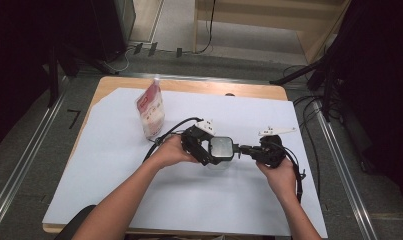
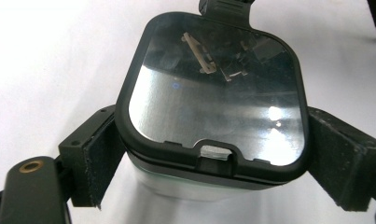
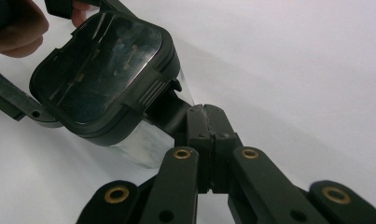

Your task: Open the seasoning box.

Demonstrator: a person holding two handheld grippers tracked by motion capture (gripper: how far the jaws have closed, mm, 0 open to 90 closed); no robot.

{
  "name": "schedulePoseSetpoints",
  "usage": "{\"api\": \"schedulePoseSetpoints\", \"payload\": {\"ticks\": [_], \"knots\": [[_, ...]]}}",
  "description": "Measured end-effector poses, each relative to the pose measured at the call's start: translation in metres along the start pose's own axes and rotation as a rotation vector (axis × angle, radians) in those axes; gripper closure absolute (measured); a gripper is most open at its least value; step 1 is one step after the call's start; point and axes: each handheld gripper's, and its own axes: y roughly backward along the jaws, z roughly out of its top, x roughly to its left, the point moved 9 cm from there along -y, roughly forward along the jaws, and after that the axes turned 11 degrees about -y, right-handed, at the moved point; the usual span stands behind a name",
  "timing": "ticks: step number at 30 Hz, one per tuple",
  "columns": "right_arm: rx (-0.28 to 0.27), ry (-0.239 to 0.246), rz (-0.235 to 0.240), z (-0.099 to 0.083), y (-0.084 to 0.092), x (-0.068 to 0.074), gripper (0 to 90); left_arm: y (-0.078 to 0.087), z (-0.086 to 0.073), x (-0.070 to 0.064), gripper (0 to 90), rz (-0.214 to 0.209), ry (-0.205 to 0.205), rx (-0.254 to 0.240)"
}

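Observation:
A clear square container (image 1: pixel 221 146) with a black-rimmed see-through lid (image 2: pixel 218 93) is held just above the white sheet at the table's middle. My left gripper (image 1: pixel 216 152) is shut on the container; in the left gripper view, the left gripper (image 2: pixel 218 179) presses one jaw against each side wall under the lid rim. From the right, my right gripper (image 1: pixel 239 149) meets the lid's edge. In the right gripper view, the right gripper (image 3: pixel 205 114) has its jaws closed together on the black latch flap (image 3: pixel 169 112) hanging from the lid (image 3: pixel 101 70).
A red and white pouch (image 1: pixel 151 110) stands upright at the back left of the white sheet (image 1: pixel 139 190), which covers most of the wooden table (image 1: pixel 109 82). Black cables trail from both grippers. Metal rails run along the floor on both sides.

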Motion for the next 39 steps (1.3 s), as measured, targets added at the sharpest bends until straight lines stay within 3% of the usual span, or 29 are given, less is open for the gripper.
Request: {"api": "schedulePoseSetpoints", "payload": {"ticks": [6,29,39], "knots": [[0.002,0.004,0.003,-0.001,-0.001,0.001,90.0,0.003,0.002,-0.002,16.0,0.013,-0.032,0.006],[0.022,-0.011,0.012,-0.006,-0.005,0.001,90.0,0.010,0.010,-0.005,17.5,0.018,-0.046,0.033],[0.023,-0.017,0.020,-0.007,-0.005,0.002,90.0,0.016,0.017,-0.008,17.5,0.037,-0.072,0.047]]}}
